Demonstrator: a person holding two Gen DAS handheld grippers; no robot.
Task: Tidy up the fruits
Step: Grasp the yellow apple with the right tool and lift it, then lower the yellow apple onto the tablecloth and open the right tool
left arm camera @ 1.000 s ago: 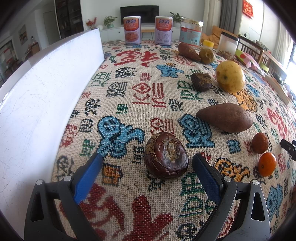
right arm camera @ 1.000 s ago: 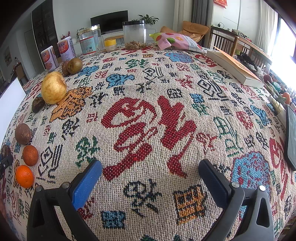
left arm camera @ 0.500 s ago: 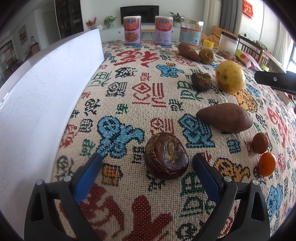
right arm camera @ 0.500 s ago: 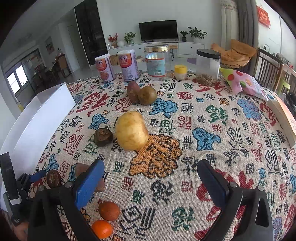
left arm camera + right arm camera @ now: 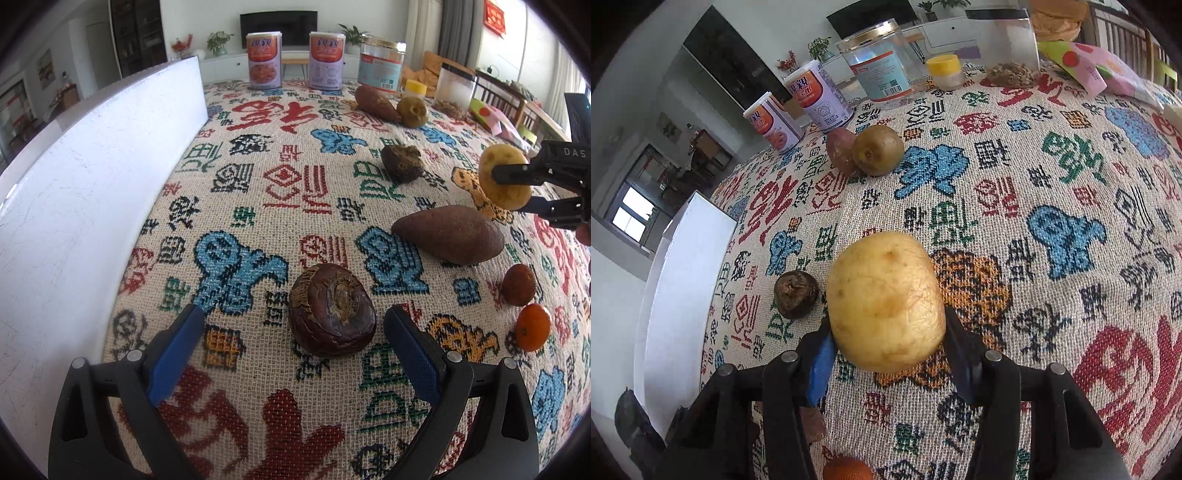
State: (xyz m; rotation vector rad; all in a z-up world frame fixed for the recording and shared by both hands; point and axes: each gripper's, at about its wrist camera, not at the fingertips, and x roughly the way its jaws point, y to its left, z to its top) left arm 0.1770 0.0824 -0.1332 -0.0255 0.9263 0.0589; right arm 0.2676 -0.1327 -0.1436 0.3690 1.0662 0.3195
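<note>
The right gripper (image 5: 886, 354) tilts down, its jaws closing against the half-hidden pale yellow potato (image 5: 886, 301) mid-cloth, while the left gripper (image 5: 293, 341) gapes around a dark brown water chestnut (image 5: 331, 309).

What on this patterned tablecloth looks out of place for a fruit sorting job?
Several items are not fruit: the long reddish-brown sweet potato lies mid-table, and the right tool, its jaws closing, has the pale yellow potato between its pads. Nothing looks spilled or broken.
</note>
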